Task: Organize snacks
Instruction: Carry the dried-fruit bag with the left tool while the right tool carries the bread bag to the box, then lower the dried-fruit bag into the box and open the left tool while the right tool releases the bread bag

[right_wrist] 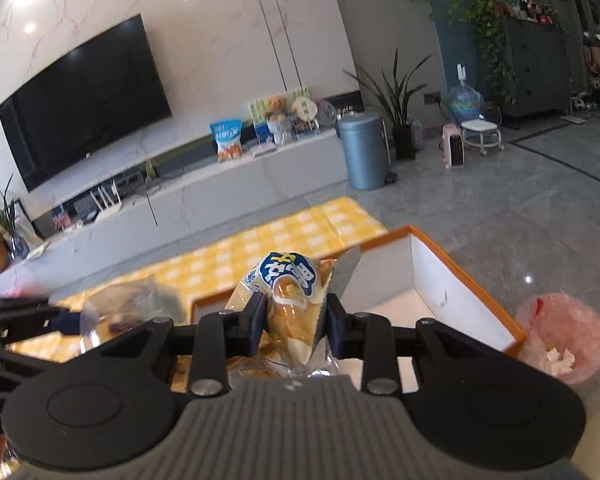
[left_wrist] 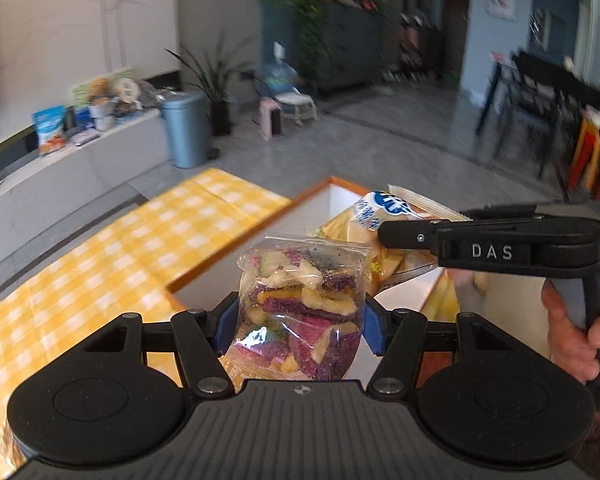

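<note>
My left gripper [left_wrist: 298, 320] is shut on a clear zip bag of coloured dried fruit chips [left_wrist: 300, 304] and holds it upright over the near edge of an orange-rimmed white box [left_wrist: 312, 192]. My right gripper [right_wrist: 296, 320] is shut on a yellow bread packet with a blue label [right_wrist: 288, 280] and holds it above the same box [right_wrist: 432, 280]. In the left wrist view the right gripper [left_wrist: 384, 232] comes in from the right with the packet [left_wrist: 376, 216] at its tip. In the right wrist view the fruit chip bag [right_wrist: 124, 308] shows blurred at the left.
The box sits on a table with a yellow checked cloth [left_wrist: 148, 240]. A pink plastic bag [right_wrist: 564, 336] lies right of the box. Beyond are a blue bin [right_wrist: 364, 152], a TV cabinet with snack bags [right_wrist: 228, 140], plants and grey tiled floor.
</note>
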Available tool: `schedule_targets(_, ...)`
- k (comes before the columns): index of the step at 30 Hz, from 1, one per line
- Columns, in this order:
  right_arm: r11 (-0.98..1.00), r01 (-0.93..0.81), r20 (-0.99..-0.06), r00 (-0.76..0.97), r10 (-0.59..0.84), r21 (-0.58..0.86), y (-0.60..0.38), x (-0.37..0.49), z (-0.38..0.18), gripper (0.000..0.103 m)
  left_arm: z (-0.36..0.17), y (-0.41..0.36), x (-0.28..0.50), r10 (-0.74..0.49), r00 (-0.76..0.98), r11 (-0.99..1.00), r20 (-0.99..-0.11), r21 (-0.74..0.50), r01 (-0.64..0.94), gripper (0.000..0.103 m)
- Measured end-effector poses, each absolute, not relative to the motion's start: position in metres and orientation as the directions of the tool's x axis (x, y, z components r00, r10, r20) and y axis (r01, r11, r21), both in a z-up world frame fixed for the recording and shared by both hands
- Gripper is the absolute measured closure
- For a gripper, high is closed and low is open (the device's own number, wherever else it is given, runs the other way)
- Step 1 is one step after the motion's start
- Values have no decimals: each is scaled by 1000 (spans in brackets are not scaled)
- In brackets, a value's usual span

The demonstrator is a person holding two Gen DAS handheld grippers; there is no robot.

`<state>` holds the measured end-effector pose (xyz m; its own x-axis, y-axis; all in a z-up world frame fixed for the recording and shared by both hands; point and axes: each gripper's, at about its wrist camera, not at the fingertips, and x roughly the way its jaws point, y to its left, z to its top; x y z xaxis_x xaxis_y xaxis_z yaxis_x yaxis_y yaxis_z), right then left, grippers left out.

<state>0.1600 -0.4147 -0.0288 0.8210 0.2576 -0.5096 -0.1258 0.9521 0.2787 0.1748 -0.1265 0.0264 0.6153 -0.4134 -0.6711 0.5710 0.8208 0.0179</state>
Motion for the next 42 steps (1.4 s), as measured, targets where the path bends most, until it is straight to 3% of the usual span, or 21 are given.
schedule_targets(5,965,-165,-558,791,252,202,-417,167,-44,73,4,-152,181,-358,576,780,-735,104,617,33)
schedule_targets(23,949,-301,-733,624,269,92,-401,206,-98,73,-52,-189,200,-255,423,637,-870,178,750,33)
schedule_targets(42,925,-347,-830,461,314,157,-400,243,-125,69,-77,-173,233,-283,246,683,-927,-14,730,29)
